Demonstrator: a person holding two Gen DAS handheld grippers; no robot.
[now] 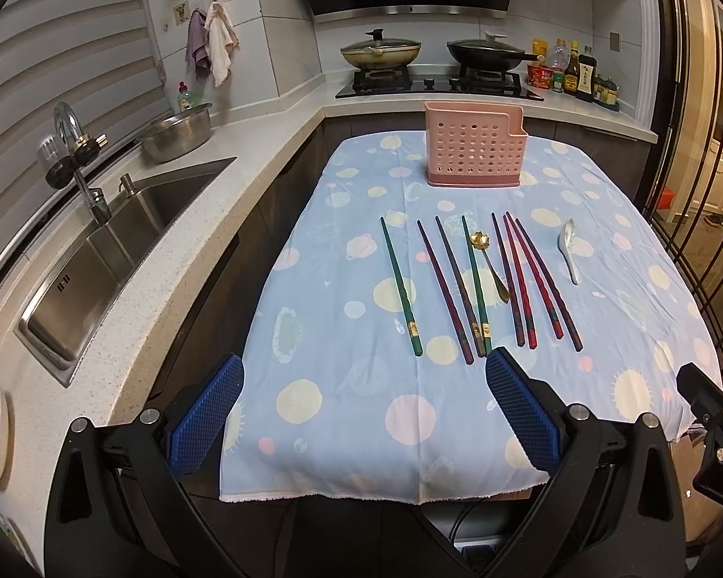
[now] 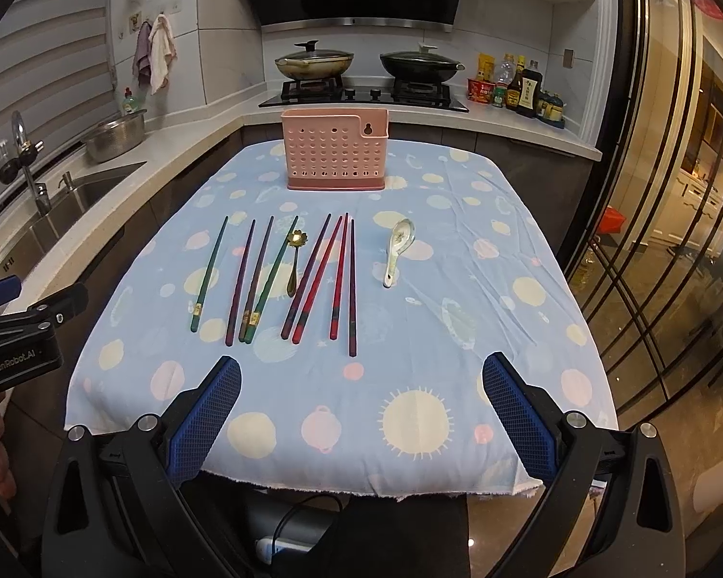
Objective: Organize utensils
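Your left tool (image 1: 364, 375) and right tool (image 2: 361, 375) both hover spread wide and empty over the near edge of the counter's dotted blue cloth (image 2: 409, 289). Beyond them you have eight chopsticks (image 2: 313, 279) lying in a loose row with a gold spoon (image 2: 294, 260) among them, and a white spoon (image 2: 397, 250) apart to their right. At the far end stands the pink perforated holder (image 2: 335, 151), upright.

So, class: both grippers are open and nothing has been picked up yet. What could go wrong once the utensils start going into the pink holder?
1. The chopsticks lie close together and some cross, so a gripper may take two or nudge neighbours.
2. The gold spoon touches a green chopstick and may get dragged.
3. The light pink holder might tip.
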